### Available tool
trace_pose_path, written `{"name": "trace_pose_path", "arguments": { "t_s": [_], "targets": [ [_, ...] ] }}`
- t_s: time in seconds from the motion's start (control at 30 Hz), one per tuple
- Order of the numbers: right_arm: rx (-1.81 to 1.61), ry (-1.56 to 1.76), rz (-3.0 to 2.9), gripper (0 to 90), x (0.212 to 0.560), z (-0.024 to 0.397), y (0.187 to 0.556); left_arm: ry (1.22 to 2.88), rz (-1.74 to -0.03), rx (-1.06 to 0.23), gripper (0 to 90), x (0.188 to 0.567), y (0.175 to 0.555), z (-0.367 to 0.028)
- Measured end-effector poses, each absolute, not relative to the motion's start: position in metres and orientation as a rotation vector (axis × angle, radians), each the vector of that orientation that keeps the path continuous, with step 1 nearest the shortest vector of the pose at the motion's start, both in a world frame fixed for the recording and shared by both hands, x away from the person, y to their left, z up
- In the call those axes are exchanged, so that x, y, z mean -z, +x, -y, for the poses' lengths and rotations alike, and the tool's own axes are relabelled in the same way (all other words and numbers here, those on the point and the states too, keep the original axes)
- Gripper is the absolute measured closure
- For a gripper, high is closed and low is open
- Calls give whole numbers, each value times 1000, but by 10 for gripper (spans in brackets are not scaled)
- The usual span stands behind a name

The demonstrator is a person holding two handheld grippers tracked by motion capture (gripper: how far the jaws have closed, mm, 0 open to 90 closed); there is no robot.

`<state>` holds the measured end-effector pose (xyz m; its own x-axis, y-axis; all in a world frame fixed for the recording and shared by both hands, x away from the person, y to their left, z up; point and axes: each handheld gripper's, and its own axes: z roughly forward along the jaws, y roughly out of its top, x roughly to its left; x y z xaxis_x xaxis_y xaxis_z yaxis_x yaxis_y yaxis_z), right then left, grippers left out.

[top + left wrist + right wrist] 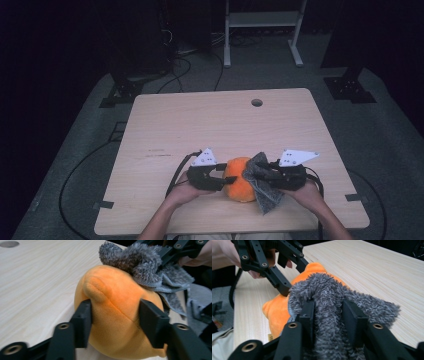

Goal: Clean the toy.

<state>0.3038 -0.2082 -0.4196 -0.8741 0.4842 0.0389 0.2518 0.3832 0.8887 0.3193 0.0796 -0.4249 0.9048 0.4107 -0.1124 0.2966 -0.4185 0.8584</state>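
High view, toy: I see the orange plush toy (pixel 239 185) lying on the wooden table (pixel 220 125) near my edge, between the two grippers.
High view, left gripper: my left gripper (pixel 224 179) comes in from the left, its jaws against the toy's left side.
High view, right gripper: my right gripper (pixel 257 172) holds a grey fluffy cloth (pixel 264 192) that drapes against the toy's right side and hangs down to the table.
Left gripper view, grip: the two black jaws are pinching the orange plush toy (pixel 117 315) from both sides, pads sunk into the fabric.
Left gripper view, cloth: the grey fluffy cloth (pixel 145 267) lies on the toy's far top, with the right gripper (pixel 172 252) on it.
Right gripper view, grip: my jaws are clamped on a fold of the grey fluffy cloth (pixel 329 310), pile bulging between them.
Right gripper view, toy: the orange plush toy (pixel 278 310) sits just behind the cloth, touching it, with the left gripper (pixel 287 277) on its far side.
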Motion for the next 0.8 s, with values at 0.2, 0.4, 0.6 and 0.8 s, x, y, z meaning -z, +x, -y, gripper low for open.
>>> {"name": "trace_pose_path", "arguments": {
  "t_s": [0.2,0.4,0.6,0.8],
  "targets": [
    [-1457,604,-2392,795,416,210,295,2009,-562,-118,517,425,323,-81],
    [-1375,404,-2410,797,415,201,263,1983,-622,-75,519,425,330,-80],
    [-1272,187,-2447,795,424,156,247,2011,-643,-87,514,419,333,-74],
    [-1238,260,-2421,795,428,173,249,2002,-646,-76,508,422,336,-78]
  ]
}}
